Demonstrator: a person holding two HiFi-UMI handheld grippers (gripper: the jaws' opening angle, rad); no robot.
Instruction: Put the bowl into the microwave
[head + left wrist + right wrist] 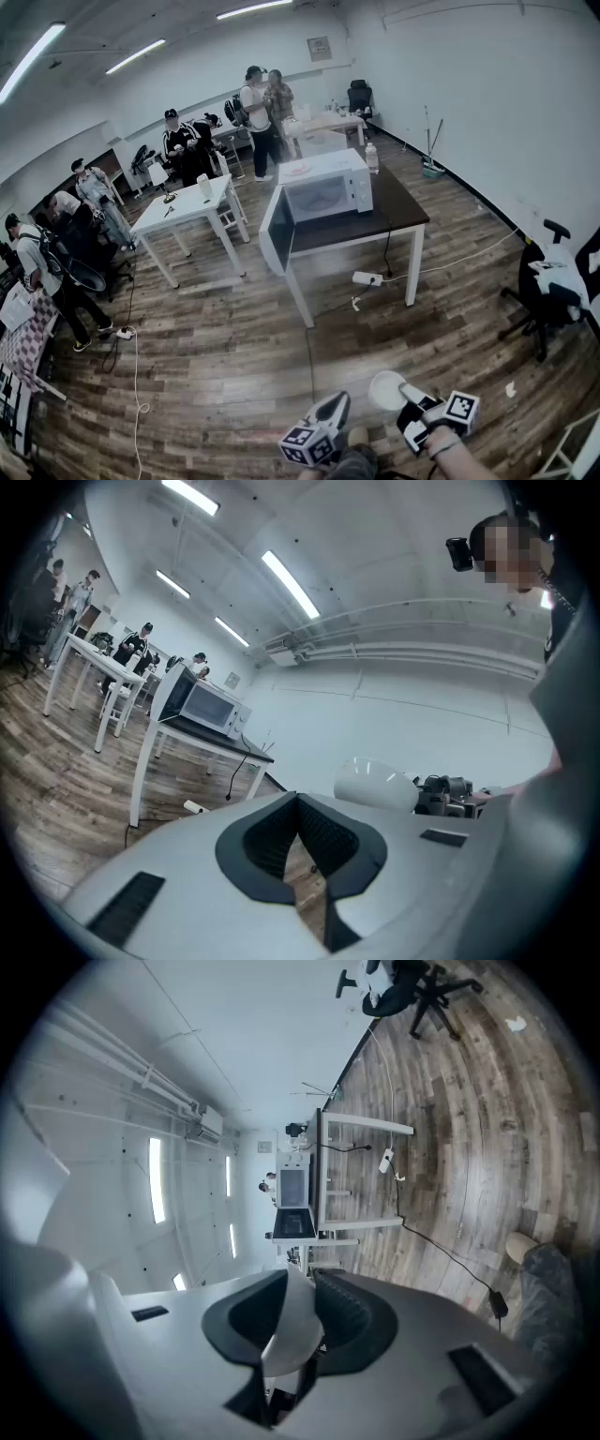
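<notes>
White bowl is hanging by its rim, clenched in the right hand-held gripper, low over the wooden floor and well apart from the microwave. The microwave is standing on the dark worktop, its door swinging wide. The left hand-held gripper is hovering just beside the bowl, jaws clenched on nothing.

A dark-topped table carries the open microwave and a bottle.

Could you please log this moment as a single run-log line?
right gripper: jaws clamped on bowl rim | left gripper: jaws together, empty | microwave: door open, on table, not yet reached
</notes>
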